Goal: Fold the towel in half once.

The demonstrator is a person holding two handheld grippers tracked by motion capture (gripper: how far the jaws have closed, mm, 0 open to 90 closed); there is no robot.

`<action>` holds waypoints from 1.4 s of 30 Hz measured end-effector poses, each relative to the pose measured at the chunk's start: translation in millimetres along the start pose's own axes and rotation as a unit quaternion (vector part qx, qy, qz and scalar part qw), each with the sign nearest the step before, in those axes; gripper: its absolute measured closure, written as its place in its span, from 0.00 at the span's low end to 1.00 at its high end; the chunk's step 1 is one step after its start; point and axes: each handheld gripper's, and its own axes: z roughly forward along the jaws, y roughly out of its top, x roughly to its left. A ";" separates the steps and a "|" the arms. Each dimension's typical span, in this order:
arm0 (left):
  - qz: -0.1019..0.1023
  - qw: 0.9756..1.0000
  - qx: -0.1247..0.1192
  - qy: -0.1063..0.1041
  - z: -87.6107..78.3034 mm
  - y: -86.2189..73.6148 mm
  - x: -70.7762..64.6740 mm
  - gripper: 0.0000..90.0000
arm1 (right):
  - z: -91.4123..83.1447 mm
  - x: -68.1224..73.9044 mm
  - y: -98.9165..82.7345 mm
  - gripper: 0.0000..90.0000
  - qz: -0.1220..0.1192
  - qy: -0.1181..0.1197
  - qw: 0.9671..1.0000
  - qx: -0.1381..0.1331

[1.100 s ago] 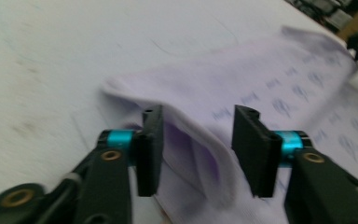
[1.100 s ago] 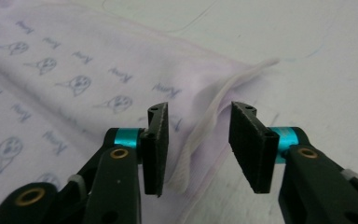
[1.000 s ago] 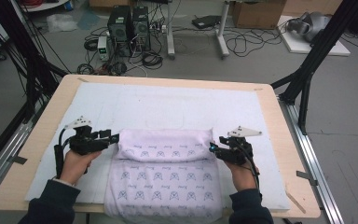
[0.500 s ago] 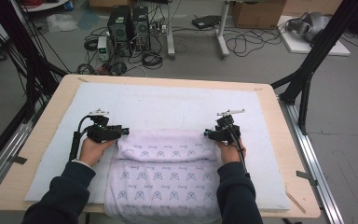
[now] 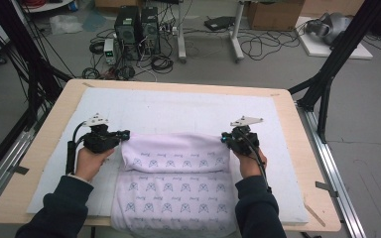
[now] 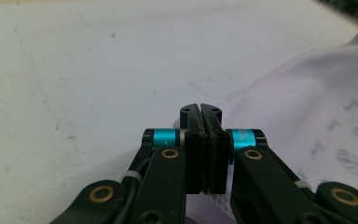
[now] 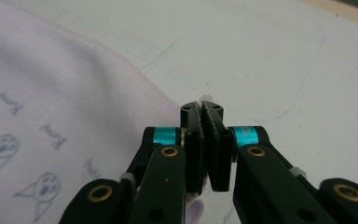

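High view shows the cloth (image 5: 171, 186) on the near middle of the white mat (image 5: 188, 106), its near end hanging over the table (image 5: 44, 129) edge. The left gripper (image 5: 124, 134) and right gripper (image 5: 223, 139) have just closed, each now clamped on a far corner of the folded part, fabric pinched between the jaws. To fold well, I'd say lift both corners together at equal height, keep the edge taut, and carry it evenly so it lands square.
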 end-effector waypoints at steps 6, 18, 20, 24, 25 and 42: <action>0.007 0.999 -0.020 -0.030 -28.6 -1.3 -11.7 0.97 | -35.6 8.5 -13.8 0.97 -0.021 0.009 0.999 -0.044; 0.007 0.997 0.011 -0.072 -62.6 -45.0 -37.2 0.97 | -79.4 34.0 -58.4 0.96 -0.029 0.051 0.998 -0.040; 0.008 0.997 0.025 -0.071 -62.8 -51.3 -39.1 0.97 | -79.0 36.3 -65.7 0.96 -0.025 0.056 0.998 -0.028; 0.003 0.996 0.049 -0.071 -60.9 -62.4 -41.1 0.96 | -73.5 40.7 -78.5 0.94 -0.024 0.055 0.998 0.001; -0.002 0.996 0.055 -0.071 -60.9 -64.3 -40.7 0.96 | -72.5 41.3 -81.4 0.91 -0.022 0.054 0.998 0.006; -0.056 0.998 0.028 0.016 -20.9 -38.6 0.8 0.60 | -7.5 11.3 -56.3 0.73 0.049 0.022 0.998 0.029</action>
